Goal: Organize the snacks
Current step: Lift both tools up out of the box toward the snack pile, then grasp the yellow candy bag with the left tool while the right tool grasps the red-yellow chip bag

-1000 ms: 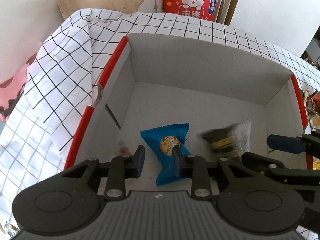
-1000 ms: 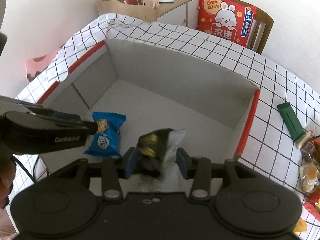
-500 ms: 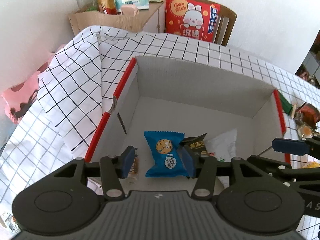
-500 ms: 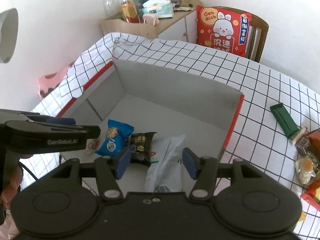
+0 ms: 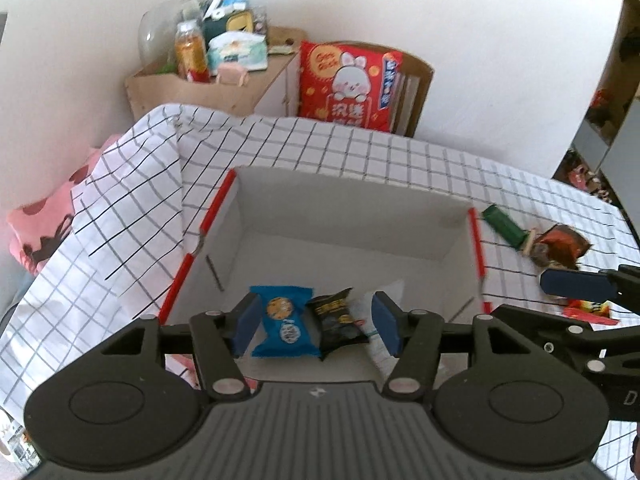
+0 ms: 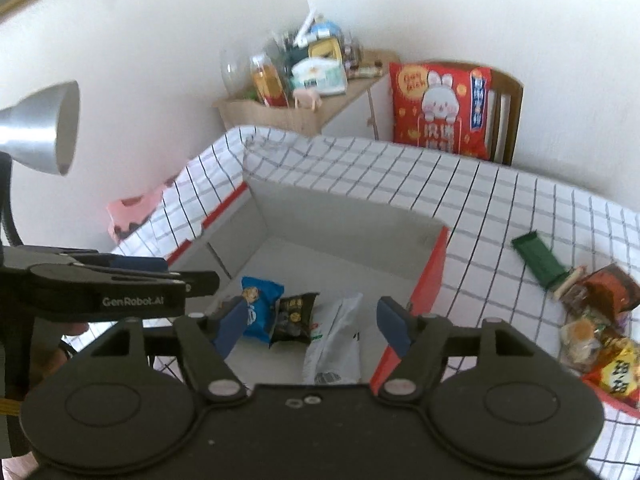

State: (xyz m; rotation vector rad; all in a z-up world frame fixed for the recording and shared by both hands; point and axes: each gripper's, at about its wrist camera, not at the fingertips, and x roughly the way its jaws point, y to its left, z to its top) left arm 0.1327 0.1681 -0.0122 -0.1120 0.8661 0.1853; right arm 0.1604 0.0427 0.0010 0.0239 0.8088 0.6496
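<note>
A grey cardboard box (image 5: 352, 204) (image 6: 344, 216) with red rims sits on the checked cloth. On its floor lie a blue cookie packet (image 5: 282, 322) (image 6: 260, 306), a black snack packet (image 5: 338, 318) (image 6: 294, 316) and a white packet (image 6: 334, 336) (image 5: 366, 300). My left gripper (image 5: 316, 326) hangs above the box, its jaws opening, nothing between the pads. My right gripper (image 6: 314, 326) also hangs above the box, jaws opening and holding nothing. Loose snacks lie on the cloth to the right: a green bar (image 6: 538, 260) (image 5: 502, 226) and a pile of wrapped snacks (image 6: 600, 320) (image 5: 558, 246).
Behind the table stand a wooden chair with a red rabbit cushion (image 5: 350, 84) (image 6: 438, 110) and a low cabinet cluttered with bottles and boxes (image 5: 212, 60) (image 6: 300, 76). A silver lamp shade (image 6: 42, 128) hangs at the left. A pink cloth (image 5: 40, 232) lies off the table's left edge.
Both grippers let go of their packets, which now lie on the box floor. Both rose and drew back from the box, jaws widening, so more of the room shows.
</note>
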